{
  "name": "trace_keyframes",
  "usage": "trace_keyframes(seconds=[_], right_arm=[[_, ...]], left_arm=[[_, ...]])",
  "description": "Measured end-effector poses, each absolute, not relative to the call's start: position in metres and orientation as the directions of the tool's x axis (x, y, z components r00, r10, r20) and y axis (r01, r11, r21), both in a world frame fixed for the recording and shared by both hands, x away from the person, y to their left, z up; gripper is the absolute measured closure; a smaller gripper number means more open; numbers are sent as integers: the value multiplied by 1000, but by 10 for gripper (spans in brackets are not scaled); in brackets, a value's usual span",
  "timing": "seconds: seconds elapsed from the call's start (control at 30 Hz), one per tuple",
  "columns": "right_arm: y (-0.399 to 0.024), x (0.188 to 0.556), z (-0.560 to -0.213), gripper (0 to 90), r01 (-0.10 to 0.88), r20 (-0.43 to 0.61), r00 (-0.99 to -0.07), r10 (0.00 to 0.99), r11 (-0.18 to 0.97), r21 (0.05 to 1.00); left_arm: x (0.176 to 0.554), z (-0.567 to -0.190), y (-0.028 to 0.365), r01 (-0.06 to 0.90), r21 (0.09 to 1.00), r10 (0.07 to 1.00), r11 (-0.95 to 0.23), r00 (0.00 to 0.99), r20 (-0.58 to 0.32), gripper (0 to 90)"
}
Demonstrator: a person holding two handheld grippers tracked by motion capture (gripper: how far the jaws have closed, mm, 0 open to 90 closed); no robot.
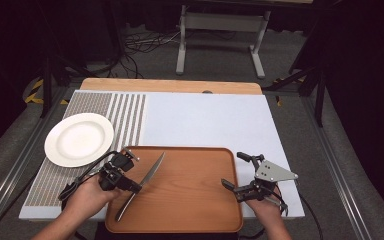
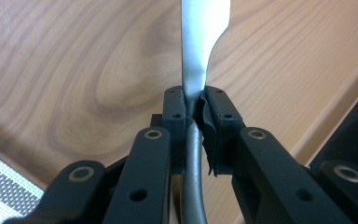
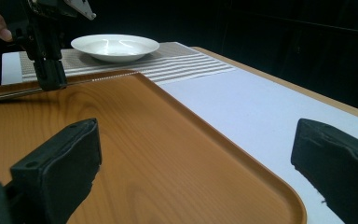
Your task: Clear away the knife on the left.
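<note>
A metal table knife (image 1: 147, 177) lies slantwise over the left part of a wooden tray (image 1: 190, 200), with its blade toward the far side. My left gripper (image 1: 131, 186) is shut on it where the handle meets the blade. In the left gripper view the pads (image 2: 175, 109) squeeze the knife's neck (image 2: 193, 88) just over the tray's wood grain (image 2: 74, 70). My right gripper (image 1: 233, 170) rests at the tray's right edge, open and with nothing between its jaws. The right gripper view looks across the tray (image 3: 168, 154) at the left gripper (image 3: 49, 70) and the level knife (image 3: 14, 95).
A white plate (image 1: 79, 139) sits on a striped placemat (image 1: 125, 112) to the left of the tray, also visible as the plate (image 3: 114, 46) in the right gripper view. A white mat (image 1: 205, 120) covers the table beyond the tray. Table legs and cables stand on the floor behind.
</note>
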State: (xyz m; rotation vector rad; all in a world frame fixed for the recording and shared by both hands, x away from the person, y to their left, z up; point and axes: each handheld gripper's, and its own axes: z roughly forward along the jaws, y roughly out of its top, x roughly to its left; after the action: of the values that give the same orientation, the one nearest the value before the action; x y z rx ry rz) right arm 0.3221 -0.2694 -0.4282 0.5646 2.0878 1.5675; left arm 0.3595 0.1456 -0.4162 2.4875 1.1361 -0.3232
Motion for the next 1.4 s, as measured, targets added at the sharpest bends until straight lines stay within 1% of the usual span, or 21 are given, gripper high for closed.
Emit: trace_keyframes(seconds=[0.4, 0.5, 0.53, 0.7, 0.73, 0.8, 0.9, 0.93, 1.2, 1.23, 1.27, 1.33, 1.37, 1.4], right_arm=[[-269, 323, -429, 23, 48, -119, -808, 577, 266, 963], [-269, 322, -429, 23, 50, -117, -808, 577, 265, 963], [-269, 322, -429, 22, 50, -116, -808, 577, 264, 963], [-270, 322, -428, 22, 48, -116, -808, 577, 261, 964], [-270, 322, -428, 22, 48, -116, -808, 577, 261, 964], [-270, 322, -428, 22, 48, -115, -808, 577, 260, 964], [-270, 323, -428, 22, 48, -116, -808, 577, 261, 964], [-270, 323, -428, 22, 48, -116, -808, 577, 261, 964], [-271, 323, -428, 22, 47, -115, -808, 578, 258, 965], [-270, 322, -428, 22, 47, -114, -807, 579, 256, 965], [-271, 322, -428, 22, 46, -115, -808, 579, 256, 966], [-271, 322, -428, 22, 45, -116, -807, 579, 256, 966], [-270, 322, -428, 22, 46, -115, -808, 578, 256, 966], [-270, 322, -428, 22, 46, -115, -807, 579, 256, 966]], left_arm=[[361, -423, 144, 769, 223, 682, -599, 636, -363, 801], [362, -425, 143, 761, 217, 683, -611, 646, -340, 801], [362, -426, 142, 765, 213, 684, -607, 640, -351, 800], [364, -427, 141, 762, 207, 684, -614, 644, -343, 800], [364, -428, 141, 763, 209, 690, -612, 644, -331, 800], [364, -429, 141, 769, 206, 690, -605, 635, -346, 799], [366, -430, 142, 765, 206, 693, -610, 642, -328, 797], [366, -430, 142, 768, 202, 691, -607, 636, -343, 796], [366, -431, 142, 760, 203, 680, -617, 645, -349, 783], [366, -430, 143, 754, 214, 675, -621, 654, -343, 755], [366, -428, 143, 752, 231, 667, -617, 656, -353, 691], [365, -425, 143, 740, 247, 654, -626, 670, -352, 614], [363, -422, 143, 727, 283, 639, -626, 686, -347, 528], [362, -420, 143, 710, 296, 625, -640, 704, -338, 500]])
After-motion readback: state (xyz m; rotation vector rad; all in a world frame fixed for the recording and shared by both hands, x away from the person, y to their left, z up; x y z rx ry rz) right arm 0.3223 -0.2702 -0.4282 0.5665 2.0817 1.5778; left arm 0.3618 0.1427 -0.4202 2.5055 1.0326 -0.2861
